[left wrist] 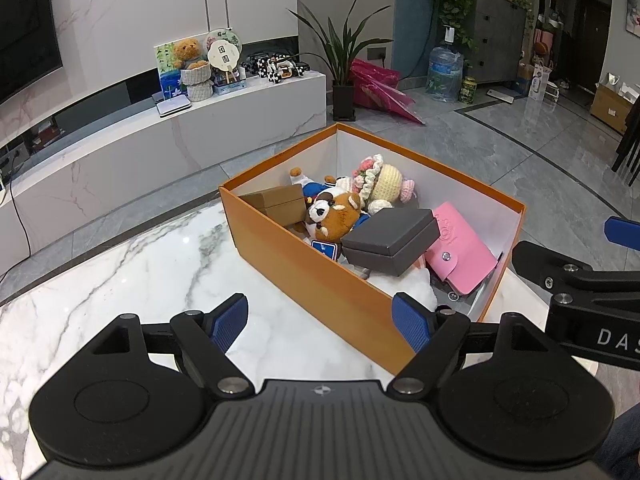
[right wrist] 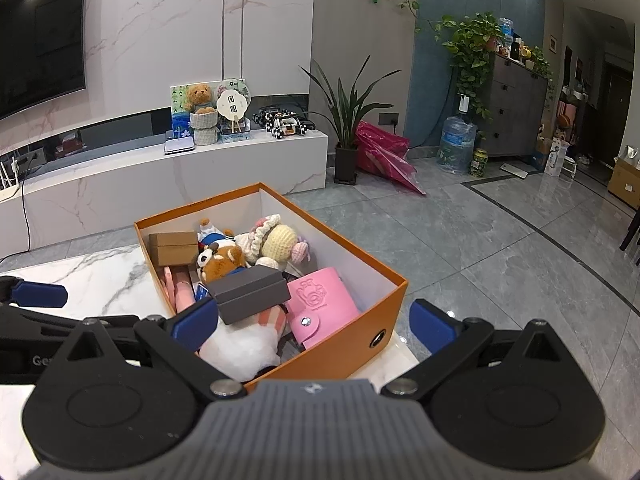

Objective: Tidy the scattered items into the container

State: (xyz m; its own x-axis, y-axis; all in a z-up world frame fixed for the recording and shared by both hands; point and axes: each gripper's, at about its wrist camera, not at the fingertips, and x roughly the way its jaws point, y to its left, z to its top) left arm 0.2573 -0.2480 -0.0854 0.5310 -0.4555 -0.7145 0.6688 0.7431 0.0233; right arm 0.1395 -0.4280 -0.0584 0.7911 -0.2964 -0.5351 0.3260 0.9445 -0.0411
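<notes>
An orange box [left wrist: 304, 268] with a white inside stands on the marble table [left wrist: 120, 272]. In it lie a dark grey box [left wrist: 390, 242], a pink wallet [left wrist: 460, 252], a red panda plush [left wrist: 334, 216], a crochet doll [left wrist: 380, 182], a brown box [left wrist: 280, 202] and a white fluffy item [left wrist: 416, 280]. My left gripper [left wrist: 320, 326] is open and empty, astride the box's near wall. My right gripper [right wrist: 314, 322] is open and empty over the box's [right wrist: 348, 344] near corner, above the wallet [right wrist: 320, 300] and grey box [right wrist: 250, 292].
The right gripper's arm [left wrist: 580, 276] reaches in at the right of the left wrist view. The table edge [right wrist: 400, 356] lies just beyond the box. A white TV bench [left wrist: 200, 132] with toys, a potted plant [left wrist: 344, 64] and a water jug [left wrist: 444, 68] stand beyond on the grey floor.
</notes>
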